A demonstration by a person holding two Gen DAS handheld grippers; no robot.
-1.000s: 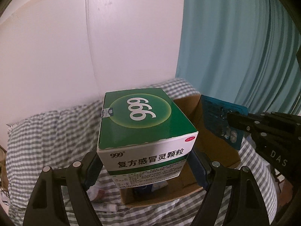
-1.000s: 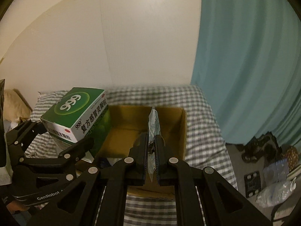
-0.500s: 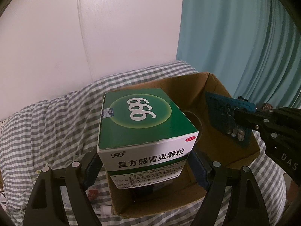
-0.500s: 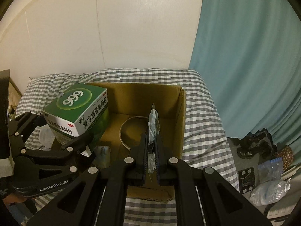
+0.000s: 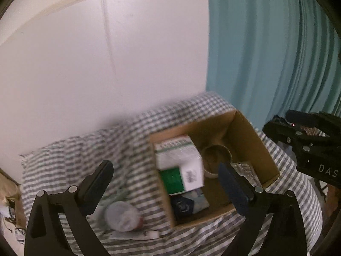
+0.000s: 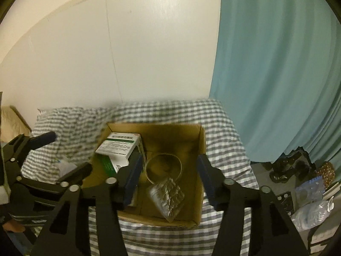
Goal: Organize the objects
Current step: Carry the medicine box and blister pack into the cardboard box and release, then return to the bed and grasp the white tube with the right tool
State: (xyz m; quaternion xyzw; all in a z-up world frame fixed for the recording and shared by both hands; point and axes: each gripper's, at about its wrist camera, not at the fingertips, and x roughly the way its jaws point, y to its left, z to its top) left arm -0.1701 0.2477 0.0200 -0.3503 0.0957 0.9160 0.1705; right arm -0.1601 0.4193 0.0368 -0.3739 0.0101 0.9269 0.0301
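An open cardboard box (image 5: 251, 140) (image 6: 201, 149) sits on a grey checked cloth. A green and white medicine box (image 5: 181, 166) (image 6: 119, 149) lies tilted inside its left part. A silver blister pack (image 6: 168, 196) (image 5: 245, 170) lies in the box beside a round ring-shaped container (image 6: 163, 166) (image 5: 216, 155). A dark blue packet (image 5: 189, 202) lies under the medicine box. My left gripper (image 5: 164, 181) is open and empty above the box's left side. My right gripper (image 6: 169, 177) is open and empty above the blister pack.
A round white lid (image 5: 122, 215) and a small tube (image 5: 136, 234) lie on the cloth (image 5: 85, 160) left of the box. A white wall stands behind, a teal curtain (image 6: 277, 74) at the right. Bags and clutter (image 6: 309, 202) lie on the floor at the right.
Both grippers have opened. The medicine box dropped from my left gripper into the cardboard box. The blister pack dropped from my right gripper into it. Both grippers have pulled back upward.
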